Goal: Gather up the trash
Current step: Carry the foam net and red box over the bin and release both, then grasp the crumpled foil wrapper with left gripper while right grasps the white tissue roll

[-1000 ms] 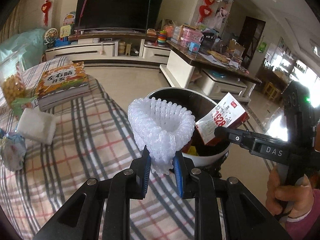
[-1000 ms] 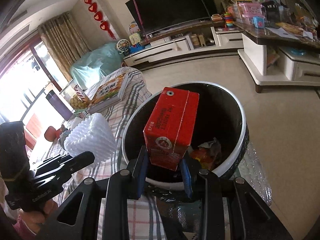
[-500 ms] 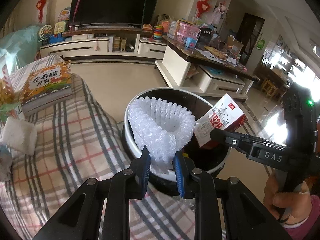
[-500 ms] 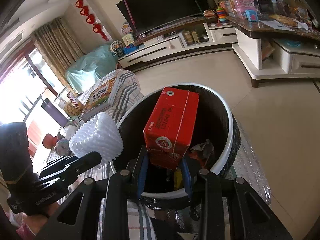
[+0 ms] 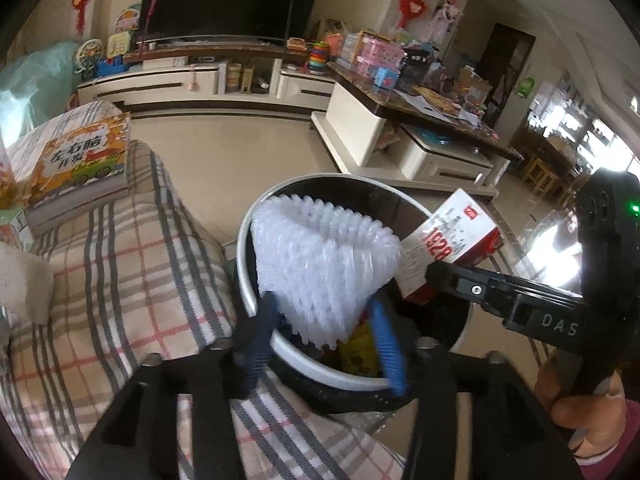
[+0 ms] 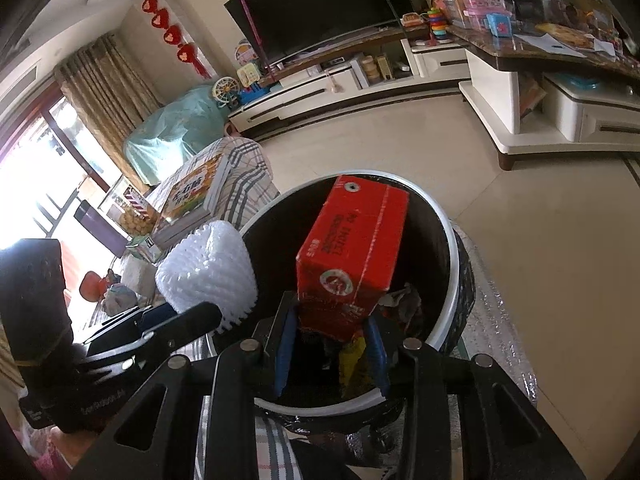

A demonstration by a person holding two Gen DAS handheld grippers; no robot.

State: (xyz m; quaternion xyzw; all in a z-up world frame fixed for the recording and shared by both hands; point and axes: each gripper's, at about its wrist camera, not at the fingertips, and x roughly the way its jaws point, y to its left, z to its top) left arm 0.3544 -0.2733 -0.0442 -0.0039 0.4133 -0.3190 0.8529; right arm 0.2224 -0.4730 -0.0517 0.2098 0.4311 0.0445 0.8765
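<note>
A round bin with a white rim and black liner stands beside the plaid-covered table; it also shows in the right wrist view. My left gripper has its jaws spread wide, and the white foam fruit net hangs between them over the bin mouth, barely touching the pads. My right gripper has its jaws parted around the bottom of a red carton over the bin. The carton also shows in the left wrist view. Other trash lies in the bin.
A thick picture book and a white packet lie on the plaid cloth. A TV stand and a cluttered coffee table stand beyond open tiled floor. Snack jars sit at the table's far side.
Both grippers moved forward over the bin. The left jaws opened wide, letting go of the foam net. The right jaws have parted and the carton has tilted.
</note>
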